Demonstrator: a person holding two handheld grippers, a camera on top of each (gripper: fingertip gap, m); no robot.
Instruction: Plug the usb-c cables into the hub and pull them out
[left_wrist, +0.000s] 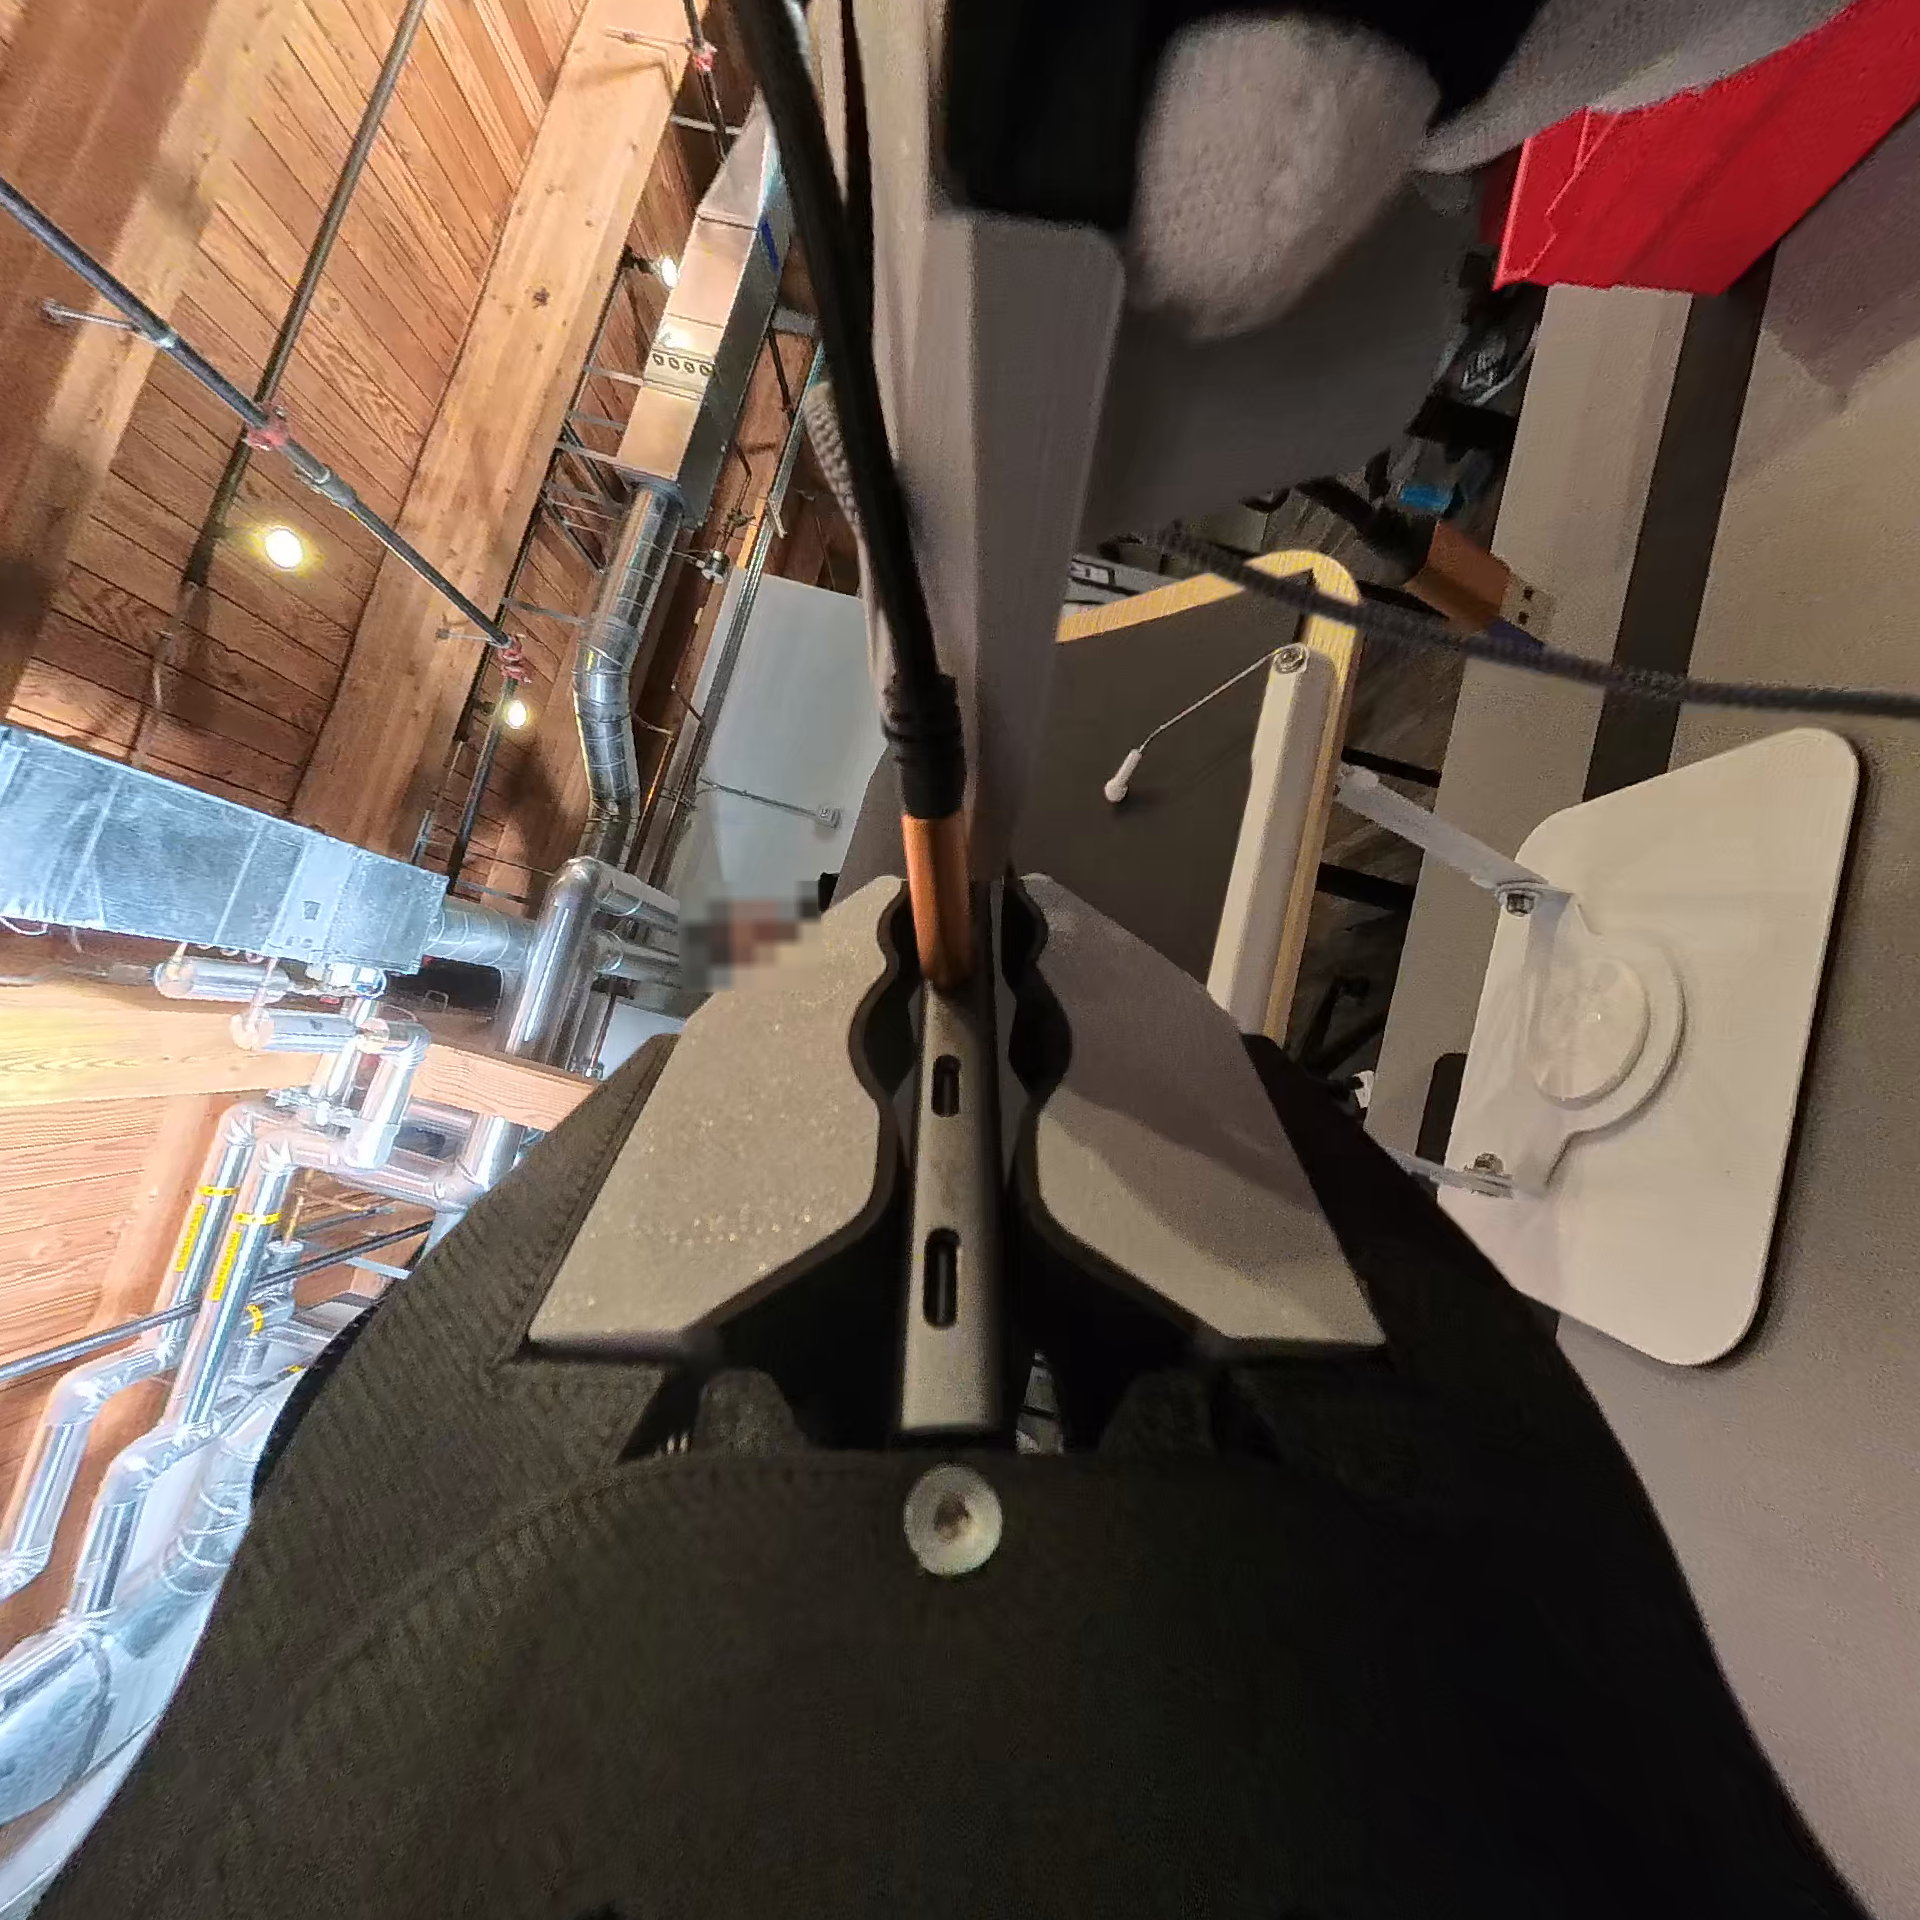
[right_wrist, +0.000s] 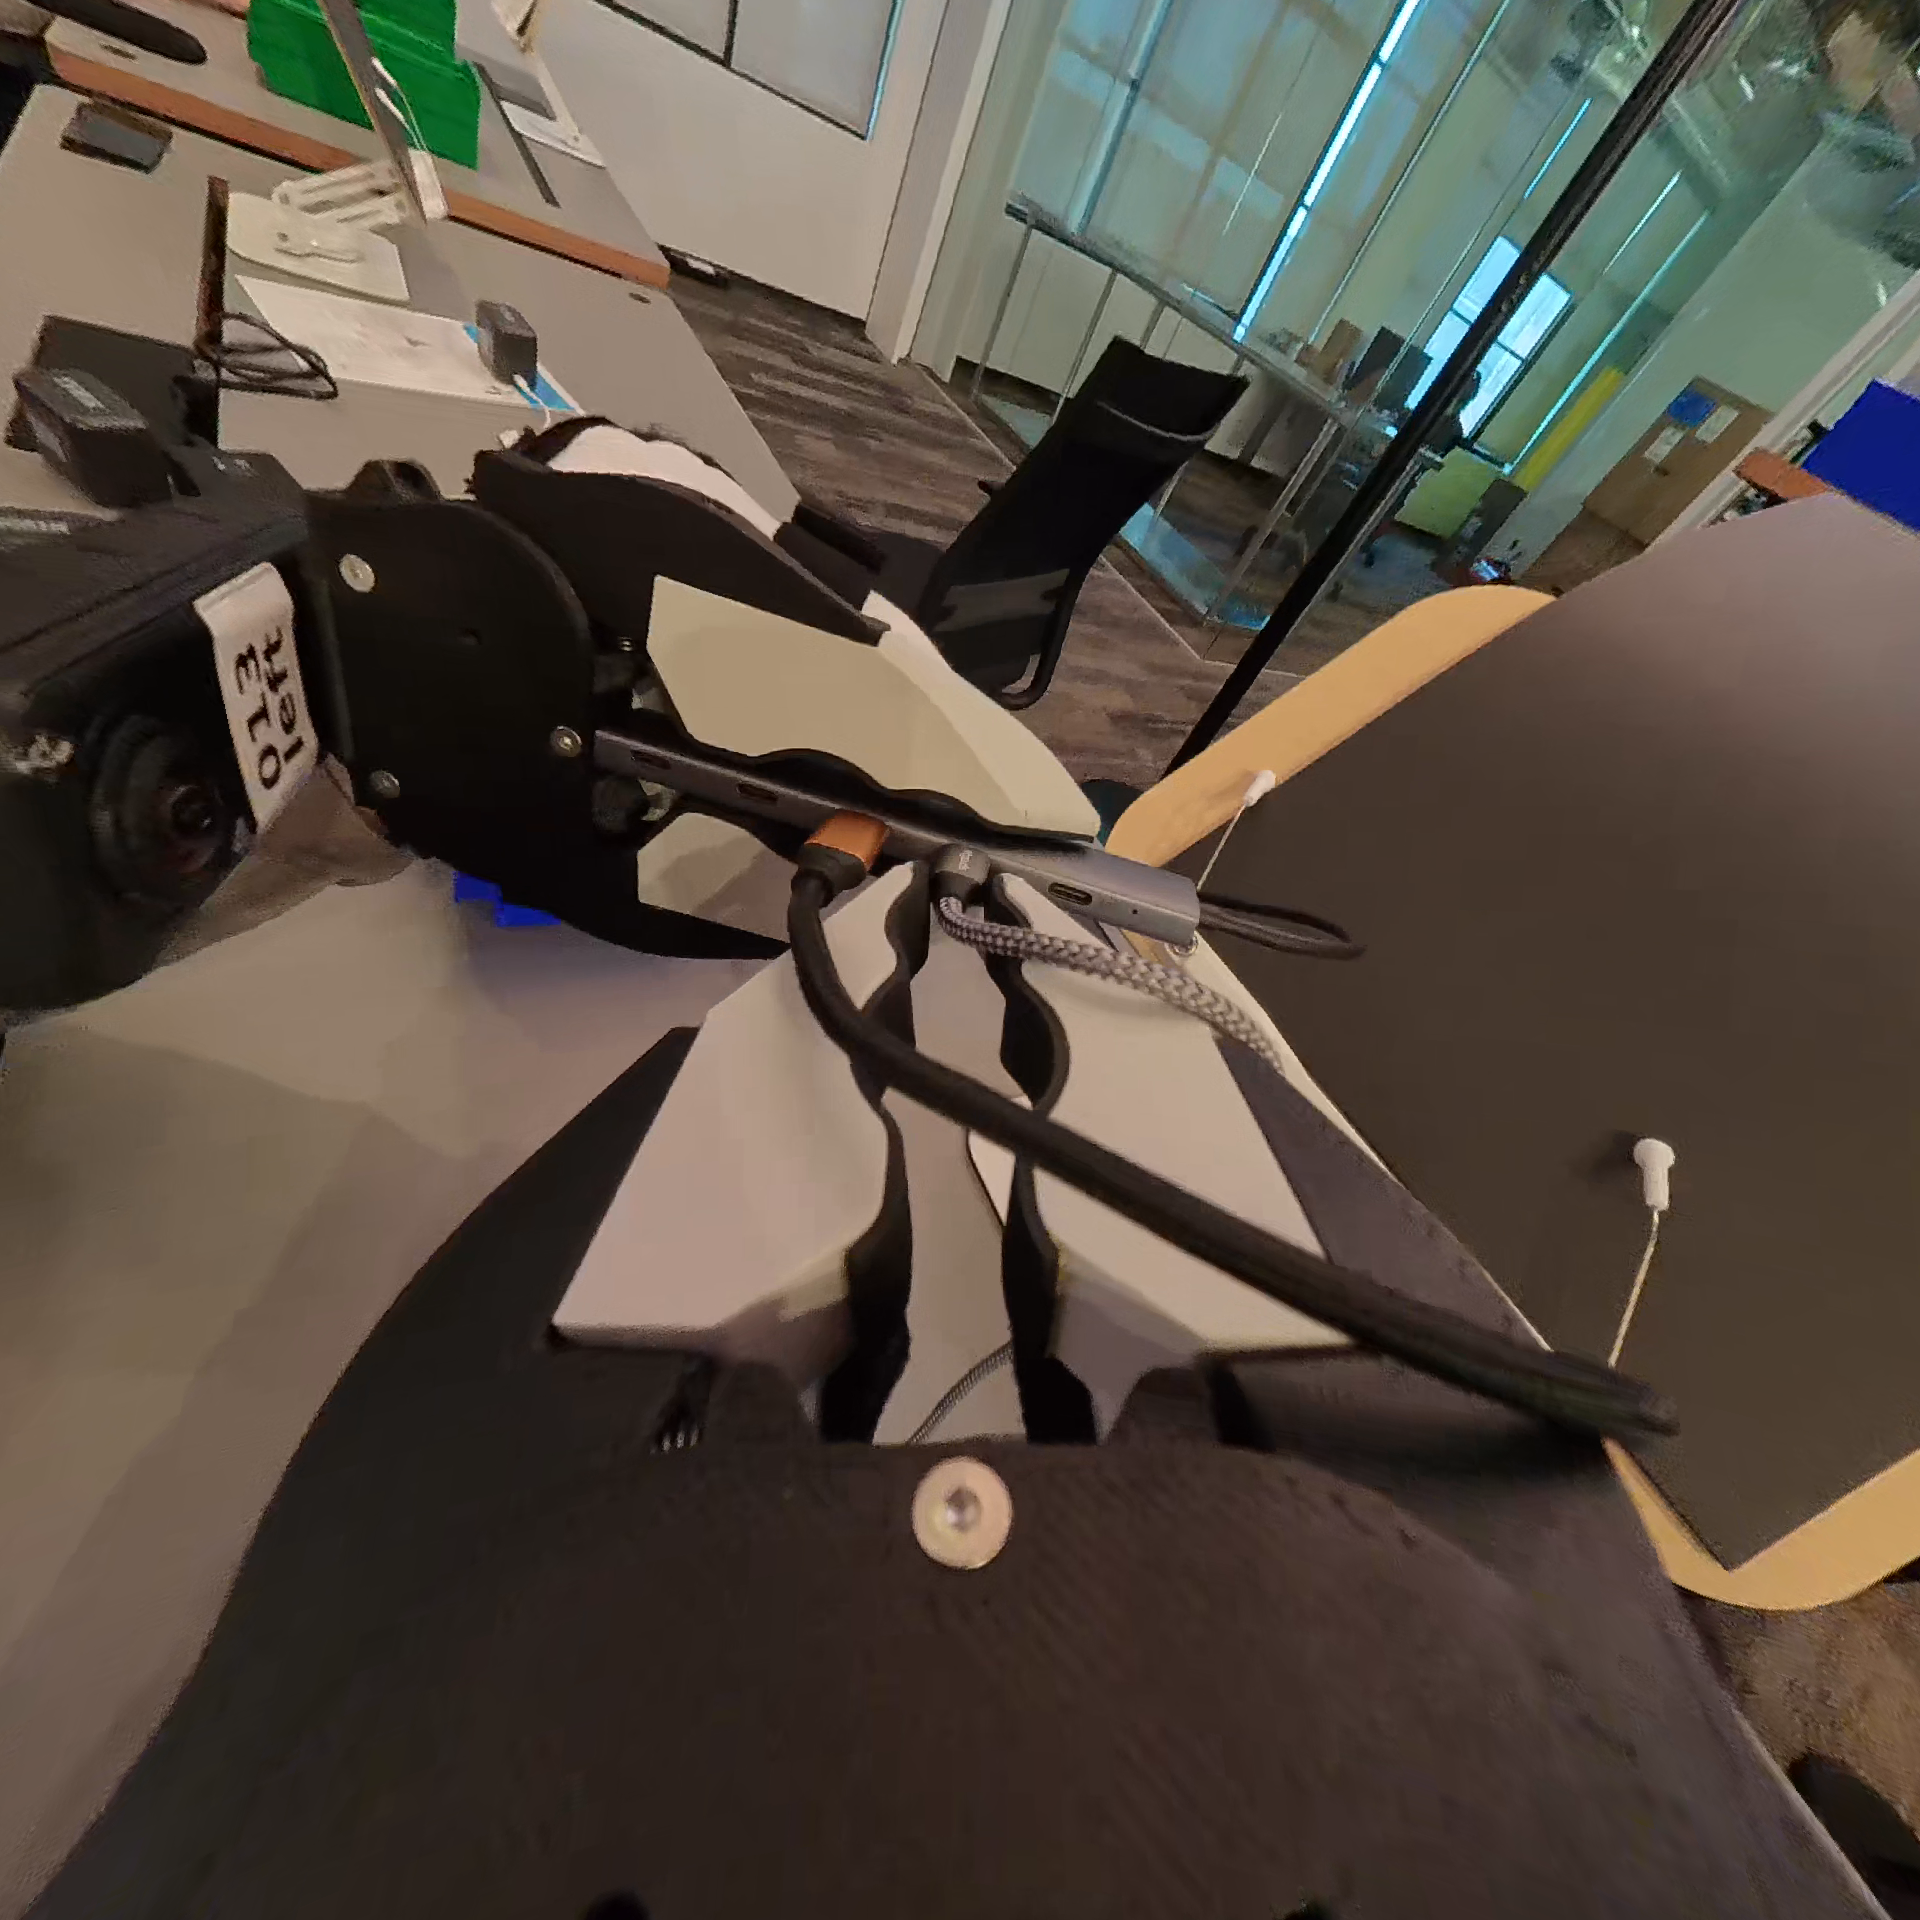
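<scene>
I take the grey USB-C hub (right_wrist: 935, 831) as my landmark. To its left, my left gripper (left_wrist: 951, 997) is closed on it: the two pale fingers (left_wrist: 727, 1132) press its flat sides and the edge with the ports faces the camera. A black cable with a copper-coloured plug (right_wrist: 844, 840) sits in one port, next to the fingers. Just right of that plug, a grey braided cable (right_wrist: 1101, 961) has its plug (right_wrist: 961, 864) at the hub. My right gripper (right_wrist: 951, 883) is around this plug with a narrow gap; I cannot tell if it pinches it. Beyond the hub there is a dark board with a wooden edge (right_wrist: 1558, 831).
</scene>
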